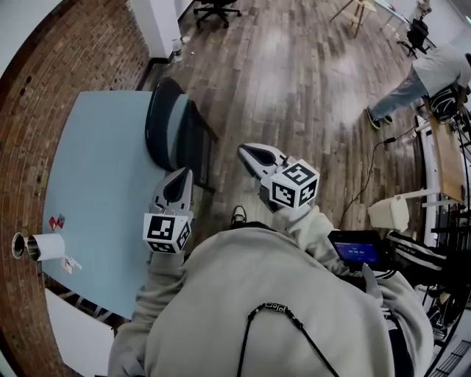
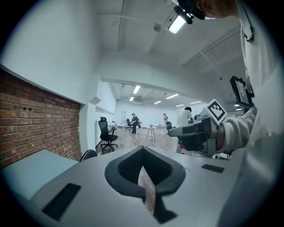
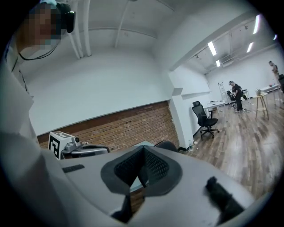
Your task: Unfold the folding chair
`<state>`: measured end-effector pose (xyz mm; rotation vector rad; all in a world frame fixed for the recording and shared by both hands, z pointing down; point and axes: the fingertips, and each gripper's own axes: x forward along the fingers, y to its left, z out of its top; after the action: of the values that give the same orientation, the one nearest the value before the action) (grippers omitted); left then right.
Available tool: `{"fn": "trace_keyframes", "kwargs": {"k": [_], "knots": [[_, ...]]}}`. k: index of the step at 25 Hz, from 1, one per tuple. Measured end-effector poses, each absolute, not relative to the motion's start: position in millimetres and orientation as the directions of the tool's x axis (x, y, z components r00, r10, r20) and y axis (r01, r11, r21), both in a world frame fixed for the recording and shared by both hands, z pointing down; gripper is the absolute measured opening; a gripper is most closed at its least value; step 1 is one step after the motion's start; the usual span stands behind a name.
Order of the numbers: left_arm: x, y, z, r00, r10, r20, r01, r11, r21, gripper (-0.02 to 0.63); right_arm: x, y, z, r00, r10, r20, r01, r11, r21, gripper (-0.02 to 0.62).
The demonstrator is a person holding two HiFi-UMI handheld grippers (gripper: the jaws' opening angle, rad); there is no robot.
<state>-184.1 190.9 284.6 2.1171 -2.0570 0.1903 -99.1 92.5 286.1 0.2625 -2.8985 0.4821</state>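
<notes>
Nearest to me are my 2 grippers, held out in front at chest level. The left gripper point(image 1: 180, 180) has its jaws pressed together on nothing, and the right gripper point(image 1: 250, 152) is likewise closed and empty. I judge that is because neither has anything to take hold of yet: both tips are short of the chair and touch nothing. The left one hangs over the edge of the 1 pale blue table point(image 1: 96, 169), the right one over bare wooden floor, so the pair straddle the thing I am after. Just beyond the tips stands the 1 folding chair point(image 1: 176, 129), still folded flat and propped on edge against the table's side, probably stowed there to stay upright and out of the walkway. To unfold it I would need to part the jaws first. On the table's near left corner lies 1 white roll point(image 1: 43, 247) beside a few small bits too small to name. Farther off across the floor I count 1 black office chair point(image 1: 217, 9) near the wall, 1 wooden stool point(image 1: 357, 11), and 1 other person point(image 1: 430, 74) bending at the right.
</notes>
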Motion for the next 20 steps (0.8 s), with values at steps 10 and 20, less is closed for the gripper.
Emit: {"fn": "trace_keyframes", "kwargs": {"k": [10, 20], "knots": [[-230, 112, 290, 0.016, -0.961, 0.275, -0.999, -0.003, 0.048, 0.005, -153, 19, 290, -0.967, -0.098, 0.234, -0.174, 0.927, -0.332, 0.006], [-271, 54, 279, 0.028, -0.978, 0.207, -0.995, -0.006, 0.104, 0.005, -172, -27, 276, -0.955, -0.203, 0.216, -0.266, 0.909, -0.32, 0.006]]}}
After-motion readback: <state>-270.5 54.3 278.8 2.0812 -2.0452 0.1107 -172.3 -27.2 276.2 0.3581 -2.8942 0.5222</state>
